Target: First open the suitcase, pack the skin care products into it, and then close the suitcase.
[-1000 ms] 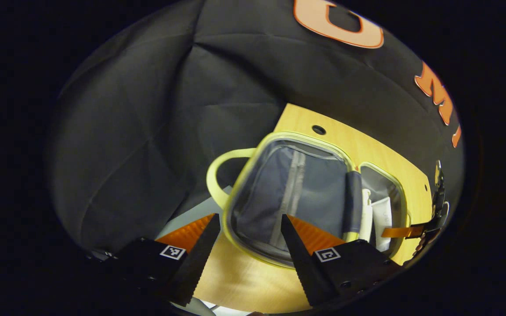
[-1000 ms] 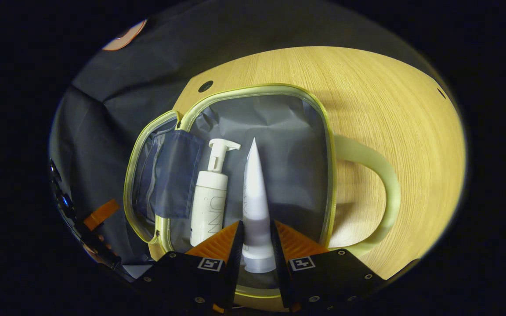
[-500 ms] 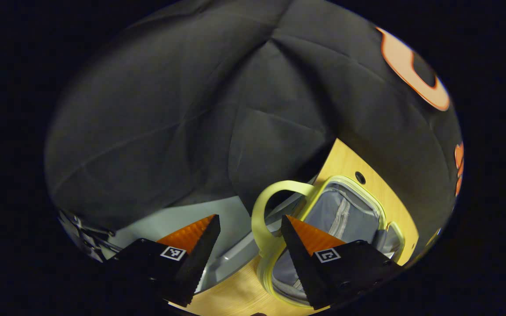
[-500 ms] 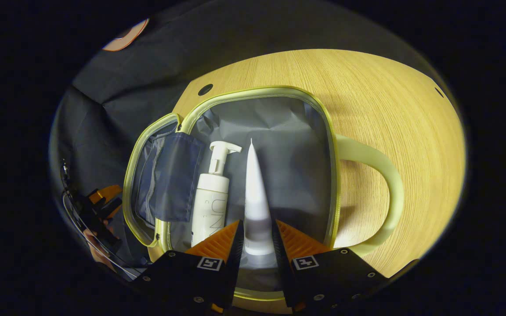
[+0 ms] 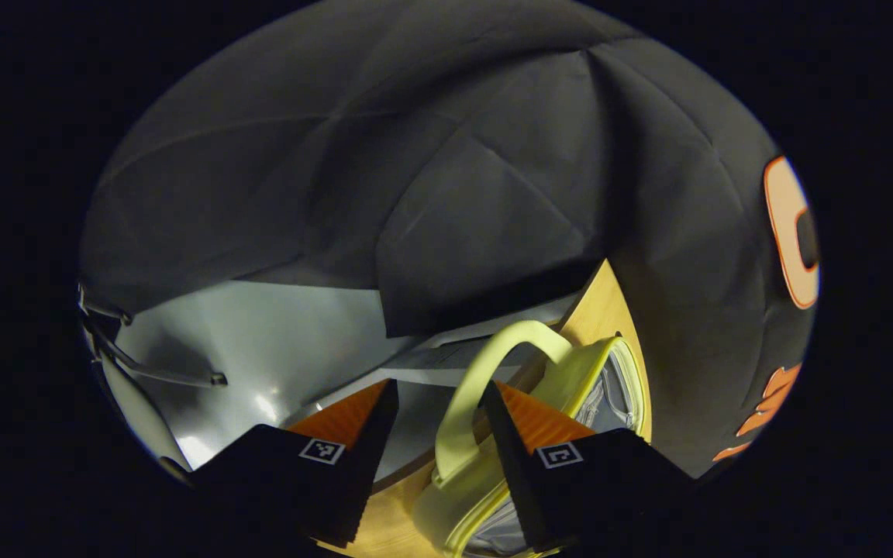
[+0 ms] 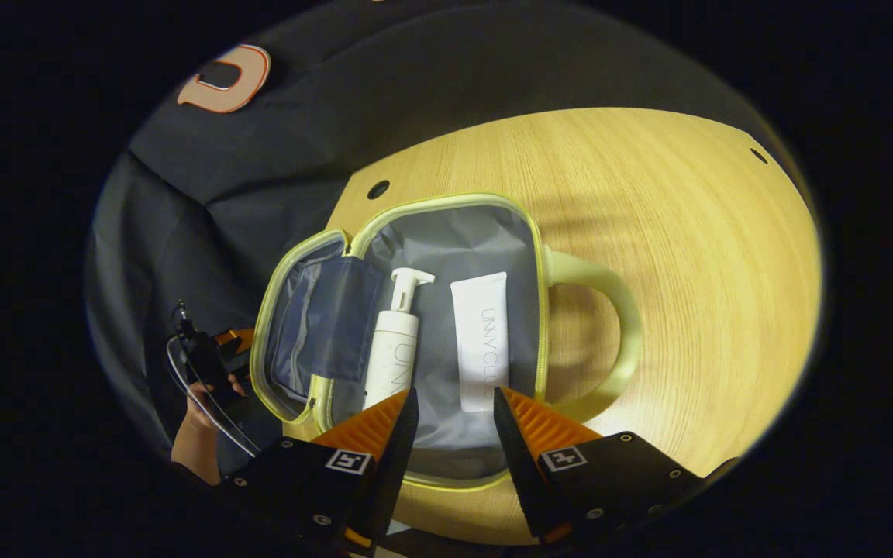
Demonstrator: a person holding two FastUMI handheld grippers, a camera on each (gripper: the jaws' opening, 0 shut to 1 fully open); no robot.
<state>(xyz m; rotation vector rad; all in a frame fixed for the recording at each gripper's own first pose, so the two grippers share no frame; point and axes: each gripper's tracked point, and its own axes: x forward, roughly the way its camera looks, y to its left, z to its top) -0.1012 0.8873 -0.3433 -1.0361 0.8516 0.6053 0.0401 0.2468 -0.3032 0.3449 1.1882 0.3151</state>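
Note:
The pale yellow-green suitcase (image 6: 446, 203) lies open on the wooden table, grey lining up. Inside it a white pump bottle (image 6: 394, 349) and a white tube (image 6: 481, 341) lie flat, side by side. My right gripper (image 6: 454, 407) hovers open above the case's near edge, holding nothing. The lid half (image 6: 303, 325) is folded out to the left. In the left gripper view the lid's looped handle (image 5: 485, 364) stands between the fingers of my open left gripper (image 5: 437, 391), close to the right finger. The left gripper (image 6: 210, 360) and the hand holding it show beside the lid.
The round-edged wooden table (image 6: 687, 256) stretches right of the case, with small holes (image 6: 377, 189) near its rim. The case's other handle (image 6: 609, 325) sticks out onto it. Grey floor (image 5: 260, 349) lies beyond the table's edge. Black cloth wall behind.
My right gripper opened, let go of the tube and pulled back; the tube now lies flat by the bottle. My left gripper swung down to the lid's handle, fingers astride it.

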